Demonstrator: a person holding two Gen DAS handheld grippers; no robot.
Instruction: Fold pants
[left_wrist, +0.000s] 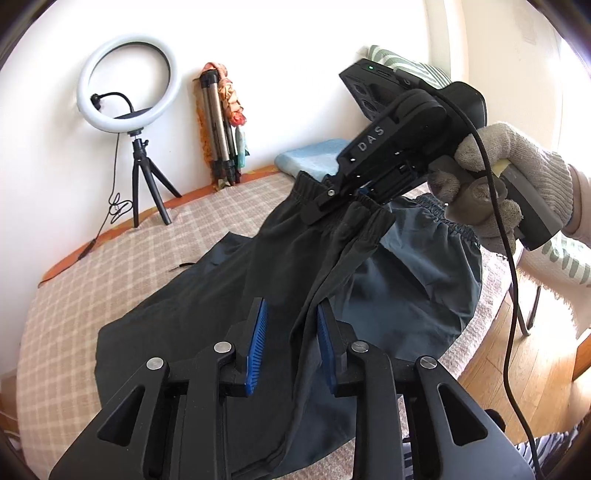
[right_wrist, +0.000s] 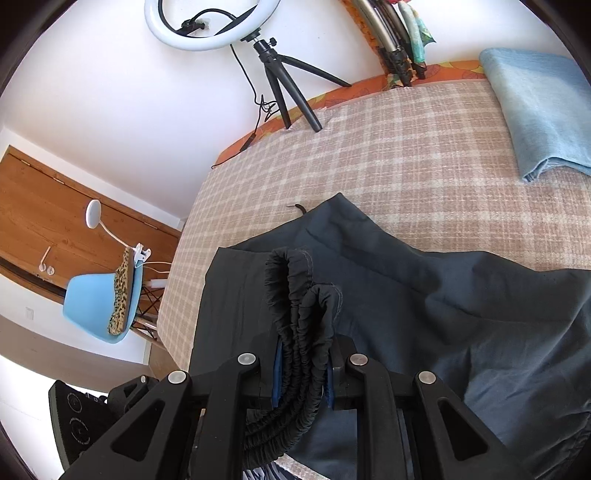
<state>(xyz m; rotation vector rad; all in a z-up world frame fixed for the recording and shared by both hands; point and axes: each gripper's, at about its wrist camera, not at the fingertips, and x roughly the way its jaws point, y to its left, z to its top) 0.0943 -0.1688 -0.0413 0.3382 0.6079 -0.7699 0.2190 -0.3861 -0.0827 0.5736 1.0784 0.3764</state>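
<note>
Dark grey pants (left_wrist: 229, 295) lie partly on the checked bed cover (left_wrist: 74, 302), with the waistband end lifted. My right gripper (left_wrist: 332, 206) is shut on the gathered elastic waistband (left_wrist: 369, 218); in the right wrist view the bunched waistband (right_wrist: 303, 314) sits clamped between its blue pads (right_wrist: 277, 373). My left gripper (left_wrist: 290, 325) is open, its blue pads (left_wrist: 256, 343) on either side of a hanging fold of the pants without pressing it. The pants (right_wrist: 424, 317) spread to the right in the right wrist view.
A ring light on a tripod (left_wrist: 127, 85) and a folded tripod (left_wrist: 218, 125) stand by the wall. A folded blue towel (right_wrist: 539, 110) lies on the bed's far corner. A blue chair (right_wrist: 99, 310) stands beside the bed. A gloved hand (left_wrist: 509, 177) holds the right gripper.
</note>
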